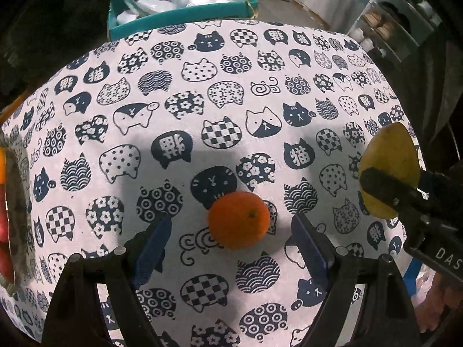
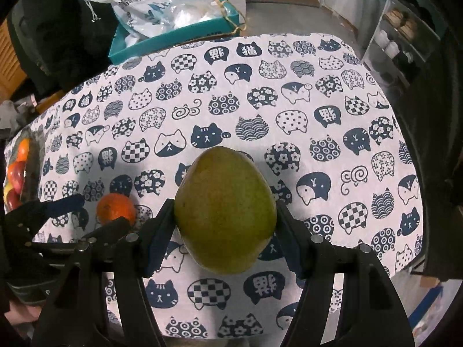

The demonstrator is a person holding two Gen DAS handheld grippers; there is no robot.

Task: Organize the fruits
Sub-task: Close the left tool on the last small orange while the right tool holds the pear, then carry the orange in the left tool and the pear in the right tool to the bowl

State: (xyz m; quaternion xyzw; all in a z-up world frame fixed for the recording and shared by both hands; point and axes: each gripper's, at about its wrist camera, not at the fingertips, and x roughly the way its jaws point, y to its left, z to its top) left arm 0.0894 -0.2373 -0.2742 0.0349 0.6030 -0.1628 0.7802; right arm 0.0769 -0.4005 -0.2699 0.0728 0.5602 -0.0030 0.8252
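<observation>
An orange [image 1: 238, 220] lies on the cat-print tablecloth [image 1: 220, 92]. My left gripper [image 1: 231, 238] is open, its blue-padded fingers on either side of the orange, not touching it. My right gripper [image 2: 225, 231] is shut on a green-yellow pear [image 2: 225, 211] and holds it above the cloth. The pear [image 1: 389, 170] and the right gripper show at the right edge of the left wrist view. The orange [image 2: 115, 206] and the left gripper [image 2: 95, 214] show at the left of the right wrist view.
A basket with red and orange fruit [image 2: 16, 170] sits at the table's left edge. A teal box [image 2: 173, 37] with plastic bags stands behind the table's far edge. A shelf unit [image 2: 402, 34] stands at the far right.
</observation>
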